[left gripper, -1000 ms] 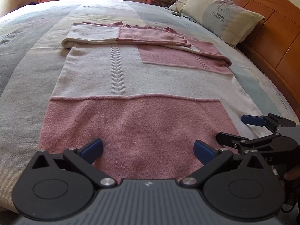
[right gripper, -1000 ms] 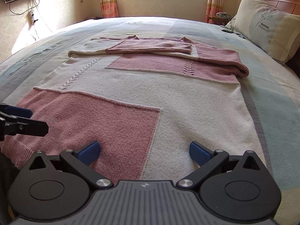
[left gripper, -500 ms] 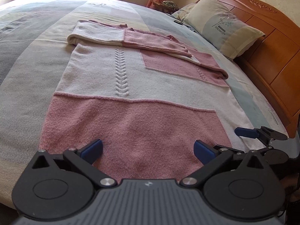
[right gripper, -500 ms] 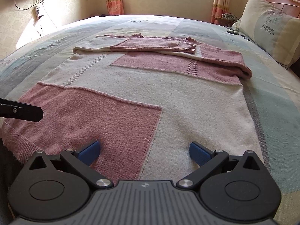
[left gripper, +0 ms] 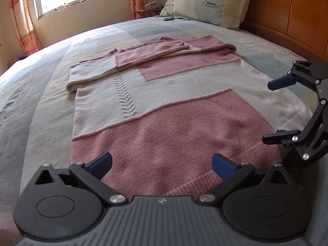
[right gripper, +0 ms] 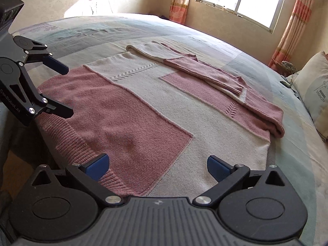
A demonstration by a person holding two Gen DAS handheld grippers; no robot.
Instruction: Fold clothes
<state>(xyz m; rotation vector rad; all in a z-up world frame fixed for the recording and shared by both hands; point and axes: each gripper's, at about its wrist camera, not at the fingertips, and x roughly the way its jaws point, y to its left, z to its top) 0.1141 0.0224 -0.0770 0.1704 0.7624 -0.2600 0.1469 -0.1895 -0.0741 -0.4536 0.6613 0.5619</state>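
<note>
The sweater (left gripper: 155, 106) lay flat on the bed (left gripper: 41, 86), sleeves folded across, long axis running away from both grippers. Left gripper (left gripper: 162, 163) and right gripper (right gripper: 156, 165) flanked its hem (left gripper: 242, 160), fingers apart, equally near.

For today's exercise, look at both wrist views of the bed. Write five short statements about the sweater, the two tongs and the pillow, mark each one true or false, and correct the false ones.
1. The sweater lies flat on the bed. True.
2. The left tongs are shut on the ribbed hem. False: they stand open above the hem and hold nothing.
3. Both sleeves are folded across the chest of the sweater. True.
4. The right tongs grip the pillow. False: they are open near the hem; the pillow lies far off by the headboard.
5. The sweater is plain blue. False: it is pink and cream.
</note>
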